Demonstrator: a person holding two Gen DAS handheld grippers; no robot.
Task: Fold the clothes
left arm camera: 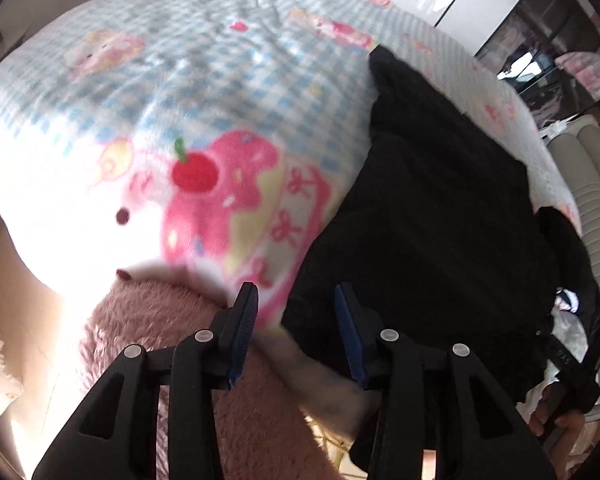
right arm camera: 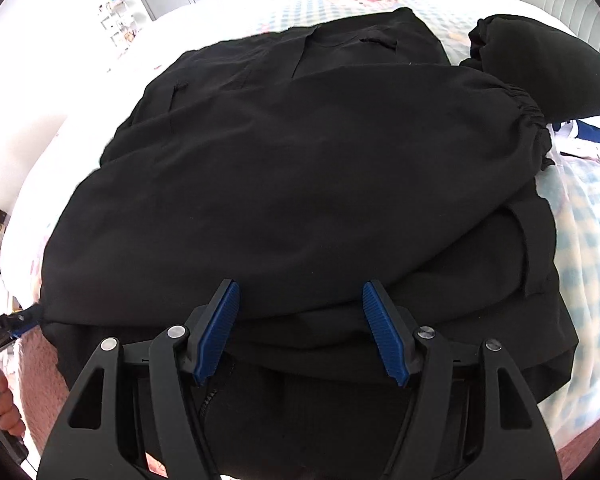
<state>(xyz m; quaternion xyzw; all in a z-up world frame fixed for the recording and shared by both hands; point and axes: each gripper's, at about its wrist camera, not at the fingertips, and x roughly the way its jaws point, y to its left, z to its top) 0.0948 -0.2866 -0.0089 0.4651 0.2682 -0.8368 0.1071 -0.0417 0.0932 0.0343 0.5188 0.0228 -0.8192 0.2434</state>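
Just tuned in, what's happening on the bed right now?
A person holding a gripper in each hand is folding a black garment spread on a checked cartoon blanket. One sleeve with an elastic cuff is already laid across the body. The right gripper hangs over the near hem with its jaws open, holding nothing. The left gripper sits at the garment's left edge, also open and empty, above a pink fluffy fabric. A second dark piece lies beyond the cuff.

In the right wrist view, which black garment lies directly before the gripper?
The large spread black garment with a gathered cuff; the smaller black bundle sits farther off, near the bed's far right.
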